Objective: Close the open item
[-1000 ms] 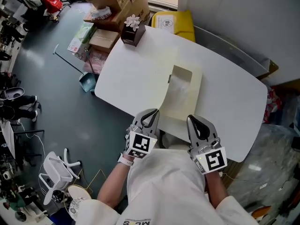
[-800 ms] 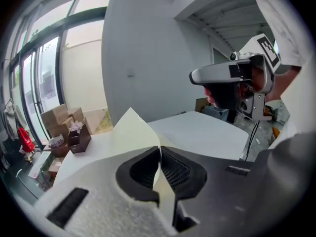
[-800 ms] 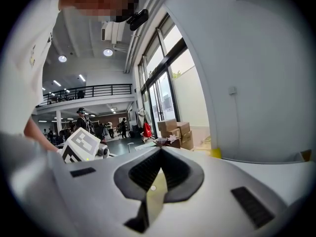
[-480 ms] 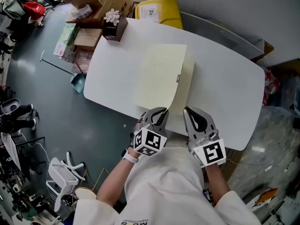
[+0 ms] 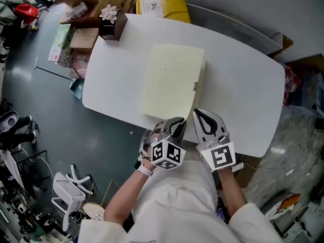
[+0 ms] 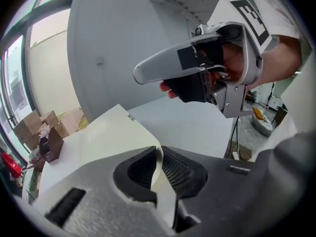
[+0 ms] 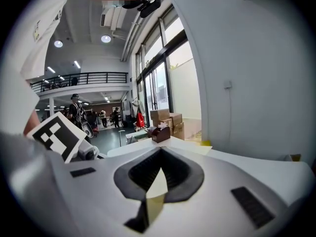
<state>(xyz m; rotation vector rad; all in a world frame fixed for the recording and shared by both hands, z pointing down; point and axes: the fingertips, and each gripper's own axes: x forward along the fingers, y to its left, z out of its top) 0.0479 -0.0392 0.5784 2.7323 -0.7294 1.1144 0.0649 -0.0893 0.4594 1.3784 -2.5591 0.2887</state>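
The cream box (image 5: 172, 80) looks closed on the counter (image 5: 243, 75), left claw (image 5: 176, 122) and right claw (image 5: 199, 115) each pinching its near edge; only release seems left.

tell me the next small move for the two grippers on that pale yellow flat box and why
Probably lower both grippers a touch more to seat the near edge. The pale yellow flat box on the white table looks nearly shut, but the left gripper and right gripper are clamped on that edge, which curls up into the left jaws.
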